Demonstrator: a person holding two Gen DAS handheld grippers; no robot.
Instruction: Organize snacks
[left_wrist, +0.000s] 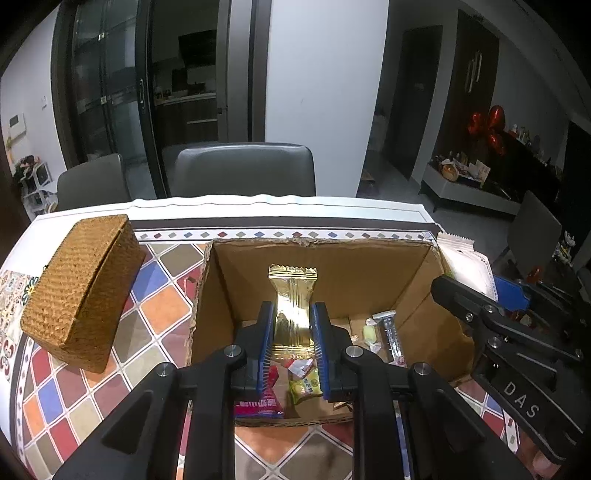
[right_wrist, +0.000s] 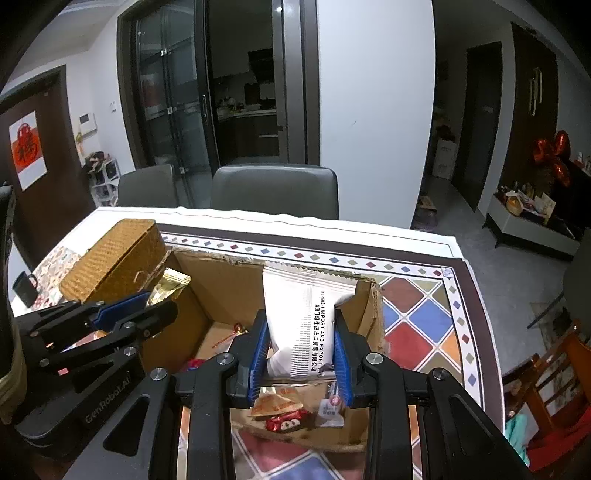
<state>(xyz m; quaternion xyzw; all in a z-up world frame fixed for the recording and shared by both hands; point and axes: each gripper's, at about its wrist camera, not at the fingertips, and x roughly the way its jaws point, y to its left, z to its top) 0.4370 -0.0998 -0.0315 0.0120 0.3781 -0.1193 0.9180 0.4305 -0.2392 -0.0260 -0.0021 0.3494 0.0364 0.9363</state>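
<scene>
Gold snack packet (left_wrist: 292, 306) pinched upright by left gripper (left_wrist: 293, 345), jaws closed on it above cardboard box (left_wrist: 369, 258). White snack packet (right_wrist: 306, 321) clamped likewise by right gripper (right_wrist: 301, 354), over same box on tiled counter (right_wrist: 417, 325).

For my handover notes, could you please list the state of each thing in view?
Left claw: shut on gold foil snack packet.
Right claw: shut on white plastic snack pouch.
Brown cardboard box: open, small snacks inside.
Woven wicker box: lid closed.
</scene>
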